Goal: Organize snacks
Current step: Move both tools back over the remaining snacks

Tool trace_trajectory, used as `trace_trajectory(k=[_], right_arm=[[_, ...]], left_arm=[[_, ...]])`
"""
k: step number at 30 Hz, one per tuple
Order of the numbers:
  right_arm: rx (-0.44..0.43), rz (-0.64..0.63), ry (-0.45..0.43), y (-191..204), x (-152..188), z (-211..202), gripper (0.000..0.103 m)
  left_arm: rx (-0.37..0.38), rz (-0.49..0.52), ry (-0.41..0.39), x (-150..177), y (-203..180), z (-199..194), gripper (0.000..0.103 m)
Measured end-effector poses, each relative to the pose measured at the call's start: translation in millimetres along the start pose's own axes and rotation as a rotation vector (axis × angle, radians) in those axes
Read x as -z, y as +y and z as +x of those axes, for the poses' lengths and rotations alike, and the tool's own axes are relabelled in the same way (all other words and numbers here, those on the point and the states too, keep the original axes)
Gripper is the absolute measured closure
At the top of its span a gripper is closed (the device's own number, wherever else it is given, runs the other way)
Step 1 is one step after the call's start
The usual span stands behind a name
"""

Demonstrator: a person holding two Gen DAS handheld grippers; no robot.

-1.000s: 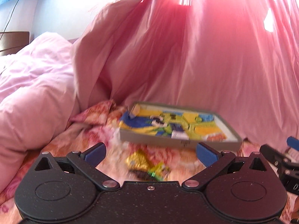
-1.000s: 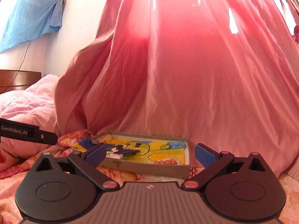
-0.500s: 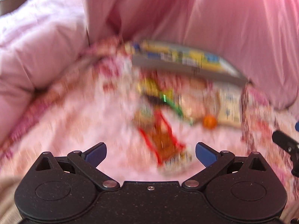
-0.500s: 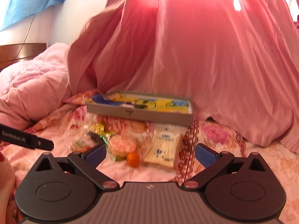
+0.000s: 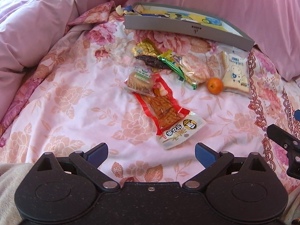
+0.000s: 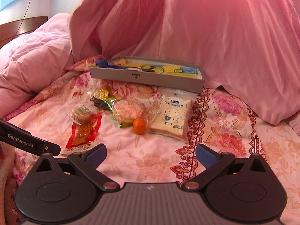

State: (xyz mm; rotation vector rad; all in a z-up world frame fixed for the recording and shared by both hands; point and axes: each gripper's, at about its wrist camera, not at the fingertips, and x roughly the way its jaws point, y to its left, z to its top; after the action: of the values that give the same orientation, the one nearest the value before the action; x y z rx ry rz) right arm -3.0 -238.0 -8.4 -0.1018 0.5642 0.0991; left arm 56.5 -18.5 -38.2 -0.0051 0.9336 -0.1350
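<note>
Pink floral bedding [image 5: 71, 101] spreads under both grippers, with a pink quilt [image 5: 28, 28] heaped to the left and a pink curtain [image 6: 206, 28] hanging behind.

Nearest the left gripper [image 5: 151, 154], just ahead of its spread, empty fingertips, lies a long red-edged snack packet [image 5: 165, 110]. Its far end tucks under a clear biscuit pack [image 5: 139, 81], so that end is hidden. Beyond these sit a gold wrapper [image 5: 145, 49], a dark strip and a green wrapper [image 5: 176, 65], overlapping so their outlines are hard to separate. To the right are a round rice cracker pack [image 5: 195, 68], a small orange [image 5: 215, 85] and a toast packet [image 5: 235, 71]. Farthest is a shallow grey box [image 5: 187, 28] with a yellow-and-blue printed lining, whose contents cannot be made out.

The right gripper [image 6: 151, 154] is also spread wide and holds nothing; the orange [image 6: 139, 126] and toast packet [image 6: 172, 119] lie ahead of it. Each gripper shows only as a dark sliver at the edge of the other's view.

A second ago both cameras pointed nearly level at the curtain, with most snacks out of sight; both now tilt down over the bed, the left more steeply, and the whole pile is in view.
</note>
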Motion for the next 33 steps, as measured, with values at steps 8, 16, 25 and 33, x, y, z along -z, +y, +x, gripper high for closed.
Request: trace_trajectory(k=[8, 16, 25, 33], right_arm=[[-0.006, -0.001, 0.066, -0.1, 0.9, 10.7, 0.000], [-0.021, 0.009, 0.114, -1.1, 0.4, 19.0, 0.000], [-0.014, 0.047, 0.160, -8.4, -0.9, 32.4, 0.000], [-0.008, -0.017, 0.151, -12.6, -8.6, 51.7, 0.000]], left_arm=[[-0.003, 0.033, 0.014, 1.0, -5.5, 6.6, 0.004], [0.002, 0.038, 0.022, -0.1, -7.2, 14.7, 0.004], [0.018, 0.031, 0.038, -4.0, -7.1, 24.7, 0.005], [0.064, -0.001, 0.014, -15.8, -4.4, 37.8, 0.005]])
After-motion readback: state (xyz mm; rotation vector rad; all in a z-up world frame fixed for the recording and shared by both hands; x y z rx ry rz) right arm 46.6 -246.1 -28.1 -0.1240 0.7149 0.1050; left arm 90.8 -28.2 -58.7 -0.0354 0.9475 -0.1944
